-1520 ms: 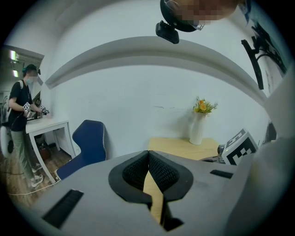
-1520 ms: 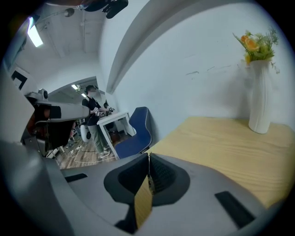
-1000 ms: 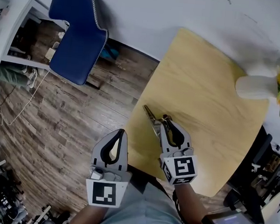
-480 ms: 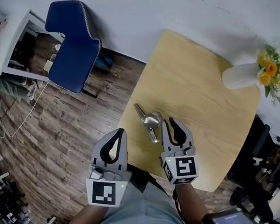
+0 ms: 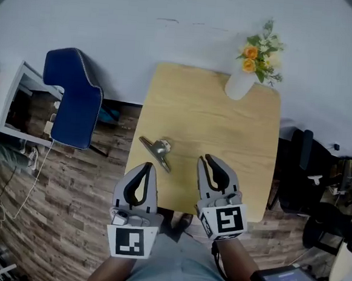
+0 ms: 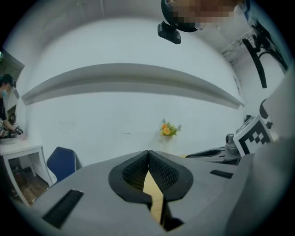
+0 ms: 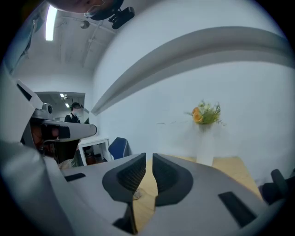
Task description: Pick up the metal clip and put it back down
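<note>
The metal clip [image 5: 156,152] lies on the wooden table [image 5: 213,124] near its front left corner, with nothing holding it. My right gripper [image 5: 205,160] hovers over the table's front edge, to the right of the clip and apart from it; its jaws show a narrow gap with nothing between them. In the right gripper view a bit of the clip [image 7: 137,194] shows low between the jaws of that gripper [image 7: 150,159]. My left gripper [image 5: 150,165] is shut and empty, just in front of the clip; its view [image 6: 148,154] shows the tips touching.
A white vase of orange and yellow flowers [image 5: 244,81] stands at the table's far edge. A blue chair [image 5: 72,107] and a white cabinet [image 5: 9,105] are to the left on the wood floor. Dark office chairs [image 5: 301,171] stand to the right.
My right gripper held the clip a second ago, then let it go onto the table. Both grippers are now farther back from it, and the head view shows more of the room.
</note>
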A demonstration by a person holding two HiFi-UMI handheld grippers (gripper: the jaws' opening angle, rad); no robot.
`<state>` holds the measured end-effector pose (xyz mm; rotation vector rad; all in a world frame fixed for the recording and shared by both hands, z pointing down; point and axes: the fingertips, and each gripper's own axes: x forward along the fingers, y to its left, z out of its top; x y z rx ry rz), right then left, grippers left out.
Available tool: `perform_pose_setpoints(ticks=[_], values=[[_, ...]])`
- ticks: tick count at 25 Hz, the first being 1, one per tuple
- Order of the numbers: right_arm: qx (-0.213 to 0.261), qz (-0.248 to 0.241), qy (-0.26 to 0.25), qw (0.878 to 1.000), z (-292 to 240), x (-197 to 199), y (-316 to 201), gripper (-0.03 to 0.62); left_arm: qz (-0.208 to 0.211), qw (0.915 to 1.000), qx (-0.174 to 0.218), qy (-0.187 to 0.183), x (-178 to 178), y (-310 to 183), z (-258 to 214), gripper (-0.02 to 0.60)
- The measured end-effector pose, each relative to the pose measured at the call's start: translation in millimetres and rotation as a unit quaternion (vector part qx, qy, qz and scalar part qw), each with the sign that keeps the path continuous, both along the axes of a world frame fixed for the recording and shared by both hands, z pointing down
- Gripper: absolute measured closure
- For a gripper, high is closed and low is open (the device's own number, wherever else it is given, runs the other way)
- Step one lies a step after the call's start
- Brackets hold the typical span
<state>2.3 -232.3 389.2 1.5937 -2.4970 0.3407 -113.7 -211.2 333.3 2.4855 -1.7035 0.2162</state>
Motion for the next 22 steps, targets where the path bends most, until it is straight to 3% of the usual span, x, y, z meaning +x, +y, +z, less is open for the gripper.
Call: perform_pose_setpoints(ticks=[7, 12, 22], values=[[0.069, 0.073, 0.016, 0.995, -63.7, 73.9, 63.6, 0.542, 0.053, 0.9959, 0.073, 0.002, 59.2, 43.1, -59.0, 0.563], [0.094, 0.113, 0.024, 0.989, -86.8, 113.1, 100.2, 0.542, 0.082, 0.992, 0.096, 0.0, 91.6, 66.7, -79.2, 0.563], [0.117, 0.133, 0.028, 0.984, -100.8, 139.3, 137.8, 0.545, 0.112, 0.9847, 0.134, -0.01, 127.0, 91.6, -98.9, 0.563]])
